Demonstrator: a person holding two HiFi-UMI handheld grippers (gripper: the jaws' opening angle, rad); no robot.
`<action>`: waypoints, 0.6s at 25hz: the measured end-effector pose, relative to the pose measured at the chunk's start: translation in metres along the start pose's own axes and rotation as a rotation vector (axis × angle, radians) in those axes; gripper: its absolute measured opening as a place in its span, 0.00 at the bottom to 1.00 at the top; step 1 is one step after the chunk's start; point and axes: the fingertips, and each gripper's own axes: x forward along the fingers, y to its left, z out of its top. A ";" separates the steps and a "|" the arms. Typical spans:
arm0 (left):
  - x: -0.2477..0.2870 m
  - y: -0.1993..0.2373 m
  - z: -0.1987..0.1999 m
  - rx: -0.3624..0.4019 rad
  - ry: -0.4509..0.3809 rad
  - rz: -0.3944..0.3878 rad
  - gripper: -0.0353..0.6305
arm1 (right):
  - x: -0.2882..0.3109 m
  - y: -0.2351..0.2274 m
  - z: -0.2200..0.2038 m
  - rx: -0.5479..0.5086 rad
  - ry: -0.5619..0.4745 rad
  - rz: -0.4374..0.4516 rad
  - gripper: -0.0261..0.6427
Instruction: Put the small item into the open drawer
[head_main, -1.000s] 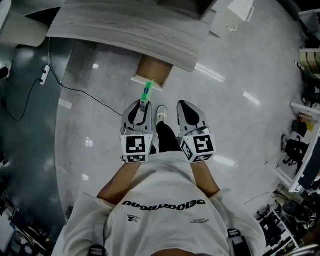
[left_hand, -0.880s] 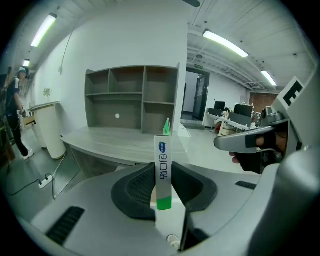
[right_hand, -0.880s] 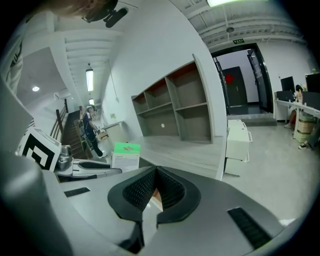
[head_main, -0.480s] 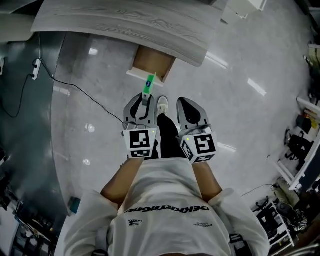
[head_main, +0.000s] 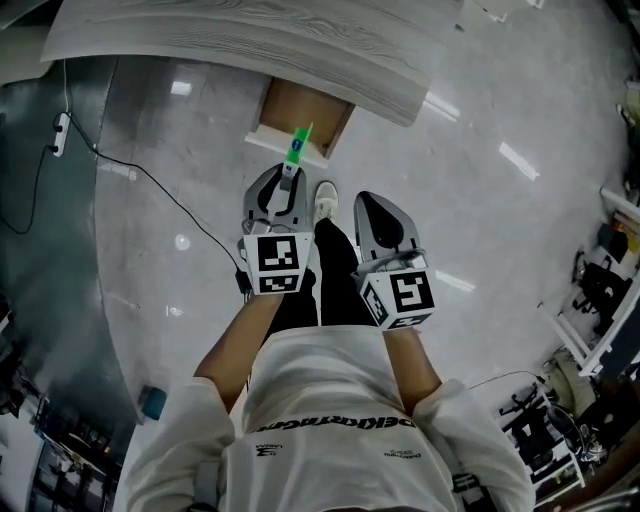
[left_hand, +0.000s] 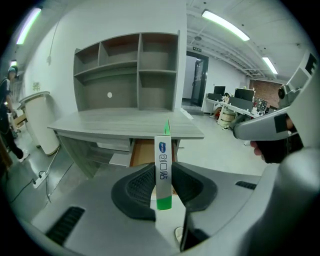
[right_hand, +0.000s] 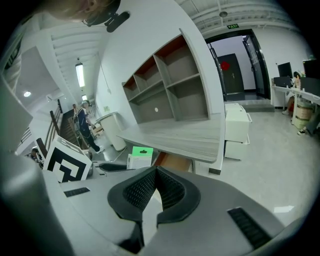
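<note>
While near the open drawer (head_main: 300, 110), left tongs (left_hand: 162, 164) tight on the box (left_hand: 163, 147) (upright); right tongs (right_hand: 156, 168) together

It was an open-plan office: grey desk (left_hand: 125, 122) & shelf unit (left_hand: 127, 72) up front, workstations w/ monitors (left_hand: 245, 94) at the back. Strip lights (left_hand: 225, 25) ran overhead; an exit sign (right_hand: 231, 26) hung over the door (right_hand: 232, 75).

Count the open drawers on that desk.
1. The open drawer sits under the front edge of the desk, ahead of the box clamped in the left gripper. Closed ones could be hidden beneath it.
</note>
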 end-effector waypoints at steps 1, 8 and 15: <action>0.004 0.000 -0.003 0.007 0.004 -0.003 0.21 | 0.002 -0.002 -0.001 0.001 0.000 -0.001 0.08; 0.032 0.002 -0.018 0.010 0.035 -0.002 0.21 | 0.013 -0.011 -0.012 0.007 0.005 0.001 0.08; 0.055 0.005 -0.034 0.025 0.057 0.003 0.21 | 0.019 -0.018 -0.030 0.014 0.028 -0.002 0.08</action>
